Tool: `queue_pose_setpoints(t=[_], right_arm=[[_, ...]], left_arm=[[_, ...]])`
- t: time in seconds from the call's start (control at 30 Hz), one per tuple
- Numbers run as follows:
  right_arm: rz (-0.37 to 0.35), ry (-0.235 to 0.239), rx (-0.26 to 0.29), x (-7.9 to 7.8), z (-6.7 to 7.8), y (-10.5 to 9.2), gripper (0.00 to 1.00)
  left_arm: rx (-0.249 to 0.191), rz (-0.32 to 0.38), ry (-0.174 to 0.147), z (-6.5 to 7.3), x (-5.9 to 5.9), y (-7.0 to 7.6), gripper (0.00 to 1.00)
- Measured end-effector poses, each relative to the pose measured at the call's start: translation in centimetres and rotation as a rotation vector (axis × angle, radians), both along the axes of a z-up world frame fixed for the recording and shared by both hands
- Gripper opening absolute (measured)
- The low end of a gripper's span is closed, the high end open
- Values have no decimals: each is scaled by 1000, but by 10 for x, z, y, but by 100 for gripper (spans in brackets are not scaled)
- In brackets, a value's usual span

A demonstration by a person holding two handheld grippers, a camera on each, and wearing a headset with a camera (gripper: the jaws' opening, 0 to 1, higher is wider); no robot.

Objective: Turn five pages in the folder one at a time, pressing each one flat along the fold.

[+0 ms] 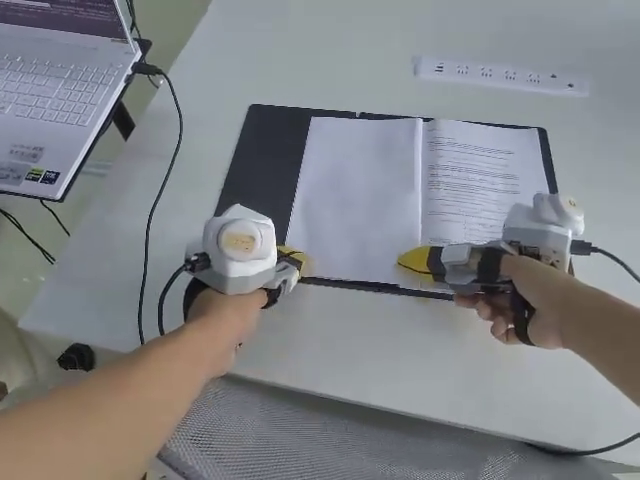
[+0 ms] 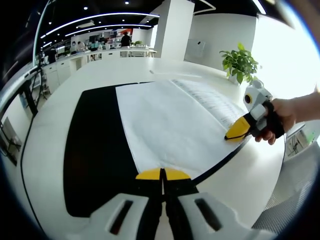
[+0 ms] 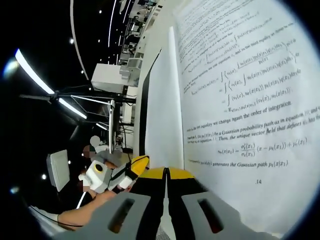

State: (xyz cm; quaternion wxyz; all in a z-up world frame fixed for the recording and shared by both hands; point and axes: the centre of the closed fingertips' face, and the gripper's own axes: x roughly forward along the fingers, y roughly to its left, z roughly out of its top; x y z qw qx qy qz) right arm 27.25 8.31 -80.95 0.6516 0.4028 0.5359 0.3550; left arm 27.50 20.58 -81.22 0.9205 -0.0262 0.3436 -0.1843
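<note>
White table (image 1: 400, 60) in a big open-plan office, and the black folder (image 1: 262, 165) is lying open flat on it, right in front of the person. The left side has a blank white page (image 1: 355, 195) on top and the right side has a printed page (image 1: 480, 175) full of text and equations, with the fold running between them. The left gripper (image 1: 290, 262) has its yellow-tipped jaws pressed together, tips right at the near left corner of the blank page. Honestly can't tell if any paper is caught in there. The right gripper (image 1: 415, 260) is closed up too, tips down at the near edge right by the bottom of the fold. A laptop (image 1: 50, 80) sits off to the far left with a black cable (image 1: 170, 150) trailing from it, and a white power strip (image 1: 500, 75) lies beyond the folder.
</note>
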Motion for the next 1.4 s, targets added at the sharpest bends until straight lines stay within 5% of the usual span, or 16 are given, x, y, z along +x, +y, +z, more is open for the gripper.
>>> queue_pose_setpoints(t=[0.33, 0.43, 0.5, 0.7, 1.1, 1.4], right_arm=[[56, -8, 8, -47, 8, 3, 0], [49, -53, 23, -54, 23, 1, 0], [38, -105, 18, -47, 23, -3, 0], [-55, -248, -6, -31, 58, -23, 0], [-31, -436, -111, -47, 113, -48, 9], [-67, -528, -174, -46, 144, -79, 20]], left_arm=[[-7, 10, 0, 4, -2, -2, 0], [-1, 13, 5, 5, -4, -3, 0], [-2, 18, 12, 5, -5, -2, 0], [-11, 14, 56, 9, -15, -4, 0], [-82, -12, -21, 69, -28, -13, 13], [-72, -21, -10, 98, -47, -9, 26]])
